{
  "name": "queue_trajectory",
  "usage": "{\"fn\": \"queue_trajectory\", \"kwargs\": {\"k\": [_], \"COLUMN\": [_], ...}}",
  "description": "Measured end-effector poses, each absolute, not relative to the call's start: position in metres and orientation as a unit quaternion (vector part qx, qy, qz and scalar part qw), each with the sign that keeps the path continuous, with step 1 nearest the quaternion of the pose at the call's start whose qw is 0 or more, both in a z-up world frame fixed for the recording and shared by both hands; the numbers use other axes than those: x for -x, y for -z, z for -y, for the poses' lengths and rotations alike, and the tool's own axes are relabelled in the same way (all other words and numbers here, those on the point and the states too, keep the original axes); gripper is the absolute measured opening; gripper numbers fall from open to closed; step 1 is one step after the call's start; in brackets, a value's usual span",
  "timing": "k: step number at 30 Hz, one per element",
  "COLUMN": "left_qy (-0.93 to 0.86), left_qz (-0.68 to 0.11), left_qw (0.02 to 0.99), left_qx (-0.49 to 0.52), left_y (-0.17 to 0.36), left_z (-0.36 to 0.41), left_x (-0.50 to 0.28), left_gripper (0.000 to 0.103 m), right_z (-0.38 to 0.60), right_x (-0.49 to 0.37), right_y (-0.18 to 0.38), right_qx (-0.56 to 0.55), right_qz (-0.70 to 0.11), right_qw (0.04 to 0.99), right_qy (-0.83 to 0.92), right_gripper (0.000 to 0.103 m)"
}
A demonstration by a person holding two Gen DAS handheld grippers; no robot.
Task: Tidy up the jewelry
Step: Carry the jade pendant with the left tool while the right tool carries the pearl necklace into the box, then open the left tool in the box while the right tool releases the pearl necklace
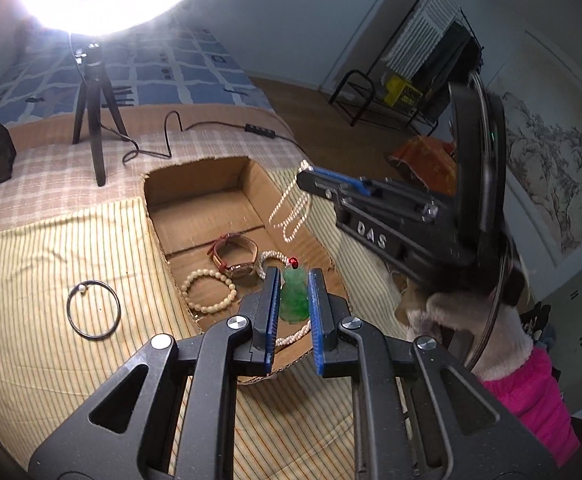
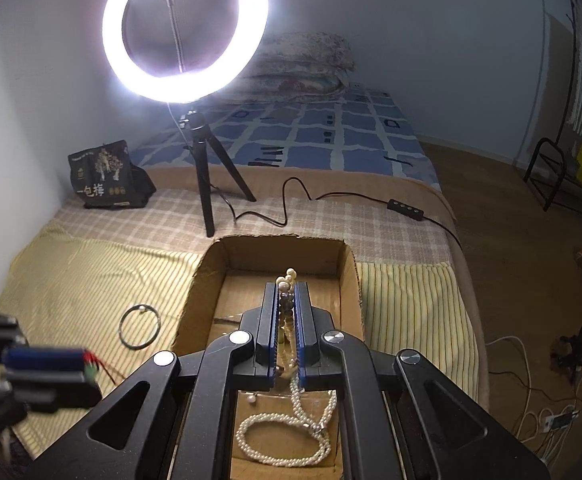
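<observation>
Both tongs are pinched down tight on my feed. The left gripper [image 1: 295,300] has a green pendant [image 1: 294,296] squeezed between its blue pads, with a little red bead [image 1: 293,260] at the top, and it sits right over the near end of the cardboard box [image 1: 195,184]. The right gripper [image 2: 287,312] is clamped on a pearl necklace [image 2: 291,432]; a few beads poke out past the tips and the rest loops down into the box under it. In the left view that strand hangs in mid-air over the box's right edge.

Already in the box: a watch [image 1: 235,256] and a cream bead bracelet [image 1: 209,290]. A black ring bangle [image 1: 93,309] lies outside, on the striped cloth [image 1: 51,360] left of the box.
</observation>
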State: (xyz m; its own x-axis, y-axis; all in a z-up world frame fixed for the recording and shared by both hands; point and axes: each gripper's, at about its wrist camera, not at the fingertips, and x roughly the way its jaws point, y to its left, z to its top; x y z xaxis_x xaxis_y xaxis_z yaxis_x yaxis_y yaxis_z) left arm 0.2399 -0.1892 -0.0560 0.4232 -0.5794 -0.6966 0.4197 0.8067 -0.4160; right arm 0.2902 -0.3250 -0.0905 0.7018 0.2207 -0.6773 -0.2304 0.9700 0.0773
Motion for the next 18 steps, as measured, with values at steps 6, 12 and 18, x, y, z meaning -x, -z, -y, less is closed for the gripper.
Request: {"fn": "queue_trajectory", "kwargs": {"k": [6,12,18], "left_qy": [0.298,0.294,0.291], "left_qz": [-0.457,-0.461,-0.464], "left_qw": [0.835,0.835,0.834], "left_qx": [0.074,0.068,0.062], "left_y": [0.067,0.072,0.074], "left_z": [0.199,0.201,0.201], "left_x": [-0.242,-0.244,-0.245], "left_gripper": [0.012,0.012,0.014], "right_z": [0.33,0.331,0.332], "right_x": [-0.303,-0.307,-0.311], "right_y": [0.102,0.106,0.112], "right_qx": [-0.003,-0.006,-0.015], "right_qz": [-0.377,-0.383,-0.396], "right_qw": [0.918,0.916,0.909], "right_qy": [-0.124,-0.124,-0.126], "right_gripper": [0.006,0.006,0.015]}}
